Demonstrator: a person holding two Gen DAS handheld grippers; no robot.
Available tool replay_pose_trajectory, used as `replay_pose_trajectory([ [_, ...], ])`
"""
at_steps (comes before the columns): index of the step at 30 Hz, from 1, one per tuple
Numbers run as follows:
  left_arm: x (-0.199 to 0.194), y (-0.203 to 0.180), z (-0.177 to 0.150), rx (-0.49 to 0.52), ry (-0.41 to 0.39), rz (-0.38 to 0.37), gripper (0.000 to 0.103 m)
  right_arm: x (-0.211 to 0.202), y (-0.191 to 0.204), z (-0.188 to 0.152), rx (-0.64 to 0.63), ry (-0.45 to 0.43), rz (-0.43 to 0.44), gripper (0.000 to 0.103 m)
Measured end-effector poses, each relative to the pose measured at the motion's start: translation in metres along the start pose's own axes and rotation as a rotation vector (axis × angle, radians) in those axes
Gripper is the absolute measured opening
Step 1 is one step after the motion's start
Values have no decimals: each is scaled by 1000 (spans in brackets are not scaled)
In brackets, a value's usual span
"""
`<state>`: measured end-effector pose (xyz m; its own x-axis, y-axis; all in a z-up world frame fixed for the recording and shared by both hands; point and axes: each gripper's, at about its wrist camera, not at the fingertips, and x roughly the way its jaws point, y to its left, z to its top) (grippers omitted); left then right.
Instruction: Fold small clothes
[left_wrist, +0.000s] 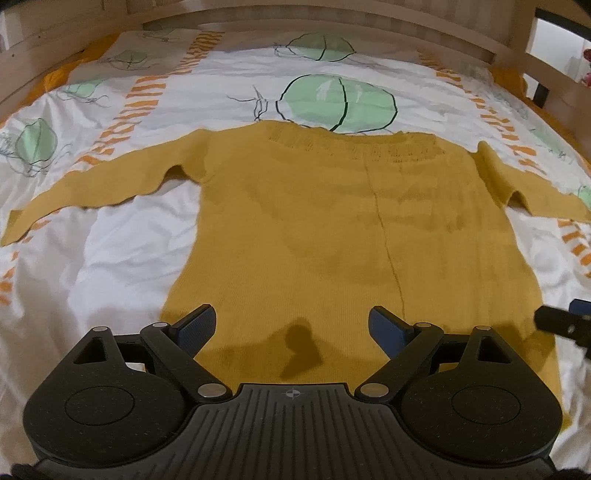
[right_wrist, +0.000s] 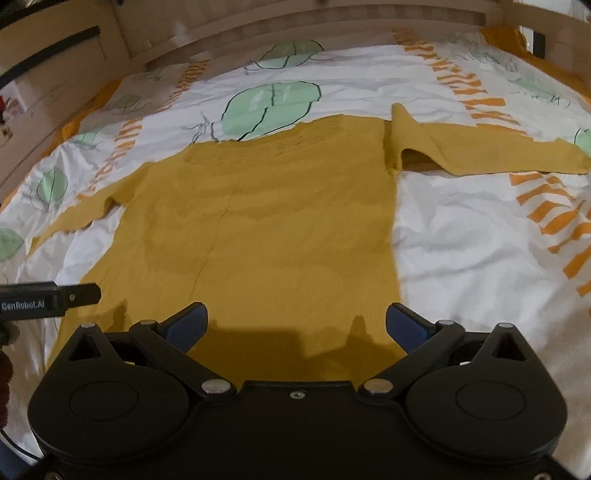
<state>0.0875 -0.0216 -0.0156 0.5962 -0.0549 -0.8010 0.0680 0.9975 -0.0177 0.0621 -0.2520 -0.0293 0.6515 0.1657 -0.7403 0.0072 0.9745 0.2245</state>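
A: Sweater (left_wrist: 332, 229) flat on bed (left_wrist: 110, 266), sleeves out. Both tongs, left (left_wrist: 291, 325) and right (right_wrist: 295, 323), spread wide and empty above hem.
B: Soft, light knit, probably stretchy. Pinch a cuff (left_wrist: 14, 225) or hem corner.

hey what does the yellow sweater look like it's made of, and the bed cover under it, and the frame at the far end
Sweater: seemingly a fine matte knit, ribbed texture and openwork rows near the neckline. Bed cover: looks like thin woven cotton, printed, crumpled into soft creases. Bed frame: pale wood or wood-look board, faint grain; cannot tell which.
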Motion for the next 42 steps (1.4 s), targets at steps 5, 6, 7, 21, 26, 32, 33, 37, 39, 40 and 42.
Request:
replay_pose_trajectory([
  [5,18,4,18,-26,-6,-44,90,10,-31,33,33,-6,-13,102],
  [6,21,5,21,-34,-8,-56,90,10,-38,41,36,-22,-25,102],
  [7,25,6,24,-42,-10,-66,90,11,-43,47,40,-39,-38,102],
  [21,77,6,67,-26,-37,-52,90,44,-181,141,256,-63,-175,102],
  [26,97,8,79,-20,-44,-22,90,44,-229,162,316,-97,-259,102],
  [32,123,5,78,9,-9,-7,90,45,-279,177,366,-122,-384,102],
  [33,128,5,76,14,4,-10,90,46,-286,178,374,-124,-399,102],
  [37,140,2,67,38,30,-4,91,53,-315,178,409,-112,-467,102],
  [39,140,0,64,52,17,4,92,58,-324,175,428,-97,-478,101],
  [40,140,0,63,54,13,6,92,60,-329,173,436,-88,-480,100],
  [42,141,1,62,50,11,3,94,68,-335,170,447,-65,-477,93],
])
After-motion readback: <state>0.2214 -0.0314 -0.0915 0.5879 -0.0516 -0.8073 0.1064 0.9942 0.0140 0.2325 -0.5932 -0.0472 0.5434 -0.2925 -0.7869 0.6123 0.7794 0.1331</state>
